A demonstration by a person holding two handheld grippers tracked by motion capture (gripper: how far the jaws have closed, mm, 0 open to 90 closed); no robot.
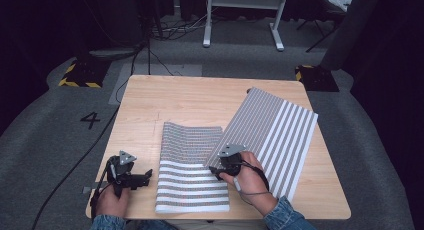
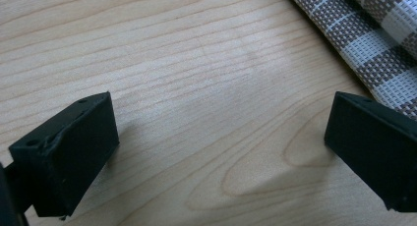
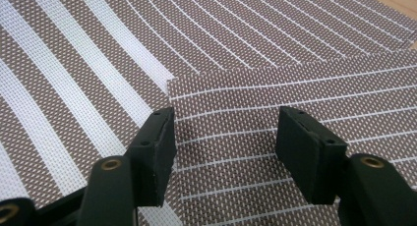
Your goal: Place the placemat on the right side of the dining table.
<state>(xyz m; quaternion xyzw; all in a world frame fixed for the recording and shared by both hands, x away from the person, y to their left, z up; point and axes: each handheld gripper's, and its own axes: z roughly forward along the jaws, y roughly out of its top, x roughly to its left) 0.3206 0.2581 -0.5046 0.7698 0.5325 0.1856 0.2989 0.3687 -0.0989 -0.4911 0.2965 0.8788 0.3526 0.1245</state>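
On floor (image 1: 60,140), number 4 (image 1: 90,120), beside table (image 1: 150,97)

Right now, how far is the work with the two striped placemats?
Done: one placemat lies flat by the table's near edge, its far end curling up. In hand: the right claw is open over the second placemat, which lies askew and overlaps the first. The left claw waits open on bare wood. Left, probably: straightening or stacking the second.

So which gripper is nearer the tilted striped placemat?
Right. The right gripper hovers open over the tilted striped placemat; the left gripper sits on bare table, well left of it.
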